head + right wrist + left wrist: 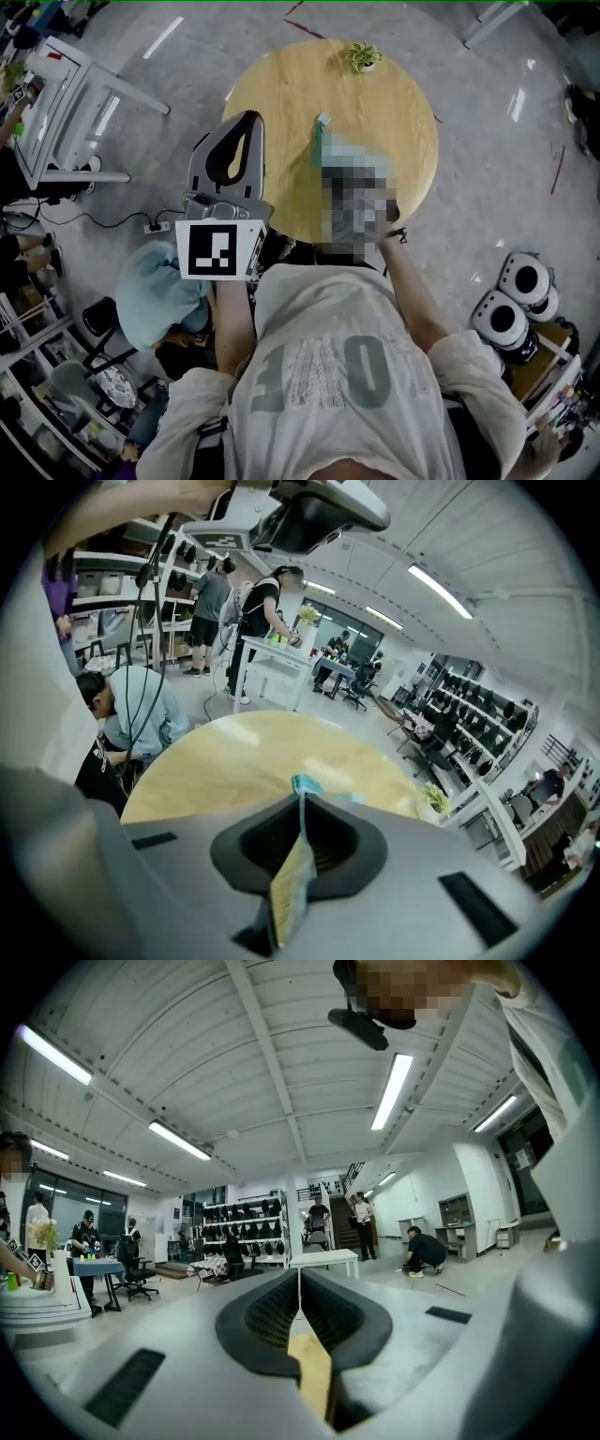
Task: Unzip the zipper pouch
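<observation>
teal pouch [324, 142] lies on the table [281, 94], twelve o'clock of my right gripper [302, 799]; left gripper [250, 116] hovers at the table's nine o'clock. both pairs of jaws are pressed together, empty. nothing is gripped, so i judge the unzipping is all ahead.

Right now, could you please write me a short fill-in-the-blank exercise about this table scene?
1. The teal zipper pouch lies on a ____ wooden table.
2. The left tongs are ____, with nothing between them.
3. The potted plant stands near the table's ____ edge, seen from the person.
Missing words: round; shut; far.
</observation>
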`<action>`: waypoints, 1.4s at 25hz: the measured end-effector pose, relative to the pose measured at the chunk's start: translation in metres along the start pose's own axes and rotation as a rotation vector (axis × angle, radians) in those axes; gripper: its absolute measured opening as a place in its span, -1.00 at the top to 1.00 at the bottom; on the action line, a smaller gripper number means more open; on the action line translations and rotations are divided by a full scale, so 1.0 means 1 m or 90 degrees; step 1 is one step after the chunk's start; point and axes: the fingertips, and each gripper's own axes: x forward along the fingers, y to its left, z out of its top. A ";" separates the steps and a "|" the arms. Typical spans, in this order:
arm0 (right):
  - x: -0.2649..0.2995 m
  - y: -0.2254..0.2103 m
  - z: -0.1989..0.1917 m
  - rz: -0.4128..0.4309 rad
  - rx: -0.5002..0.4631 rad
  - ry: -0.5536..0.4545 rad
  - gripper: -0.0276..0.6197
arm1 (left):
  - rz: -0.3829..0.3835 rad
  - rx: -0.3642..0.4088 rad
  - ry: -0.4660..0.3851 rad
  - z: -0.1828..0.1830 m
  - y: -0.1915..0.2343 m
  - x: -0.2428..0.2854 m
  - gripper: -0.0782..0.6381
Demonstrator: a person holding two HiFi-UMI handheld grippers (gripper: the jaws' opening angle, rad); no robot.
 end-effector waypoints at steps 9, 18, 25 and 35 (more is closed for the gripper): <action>0.015 0.035 -0.023 0.046 0.018 0.035 0.81 | -0.001 -0.015 0.004 -0.009 0.000 -0.001 0.70; 0.023 0.053 -0.028 0.111 0.048 0.059 0.79 | -0.010 -0.033 0.018 -0.017 0.004 0.002 0.70; 0.022 0.044 -0.023 0.116 0.083 0.059 0.46 | -0.016 -0.037 0.014 -0.020 0.004 0.005 0.70; -0.005 -0.031 0.019 0.022 0.002 0.024 0.45 | -0.035 -0.024 -0.023 -0.003 0.004 0.018 0.70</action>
